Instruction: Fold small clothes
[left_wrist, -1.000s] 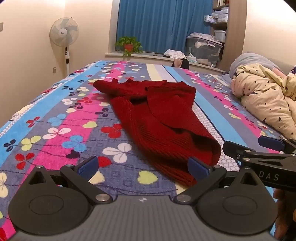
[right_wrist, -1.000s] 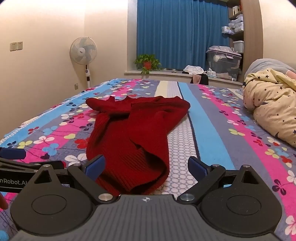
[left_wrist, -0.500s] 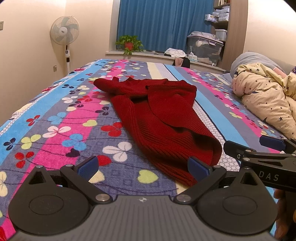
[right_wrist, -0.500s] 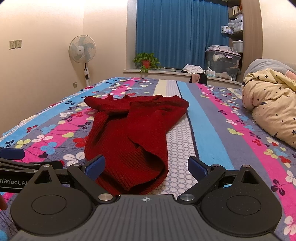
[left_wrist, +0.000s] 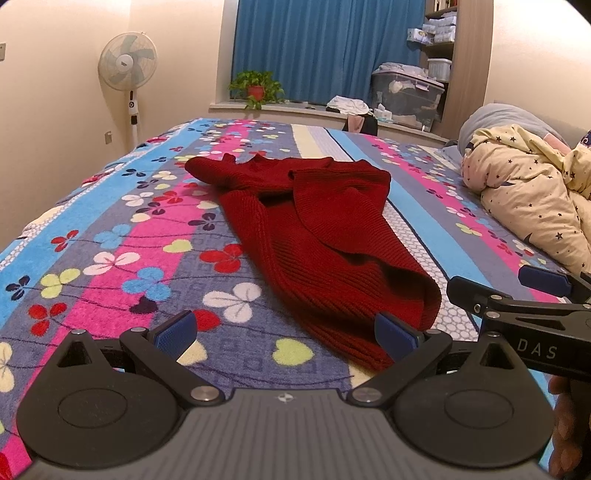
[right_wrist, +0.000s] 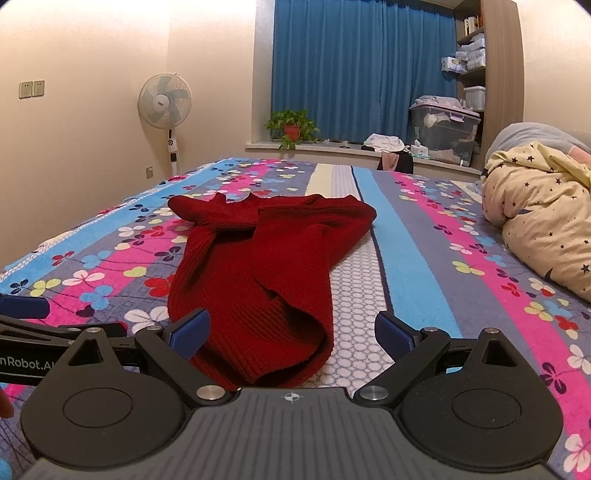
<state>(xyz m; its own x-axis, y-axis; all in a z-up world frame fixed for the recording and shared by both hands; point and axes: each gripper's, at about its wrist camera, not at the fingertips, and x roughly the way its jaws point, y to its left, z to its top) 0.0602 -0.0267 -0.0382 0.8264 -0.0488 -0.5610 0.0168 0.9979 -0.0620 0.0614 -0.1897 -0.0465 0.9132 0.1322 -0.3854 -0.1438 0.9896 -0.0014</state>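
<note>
Both the left gripper and the right gripper hover empty with jaws spread wide over the near hem of the red knit sweater, lying lengthwise, seemingly half-folded, on the floral bedspread, probably positioned to pinch its corners.

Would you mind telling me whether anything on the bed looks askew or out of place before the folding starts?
Yes: the red sweater lies crooked and rumpled across the striped bedspread, one side flopped over itself, its near hem bunched and gaping. Both the left gripper and right gripper are open and hold nothing.
</note>
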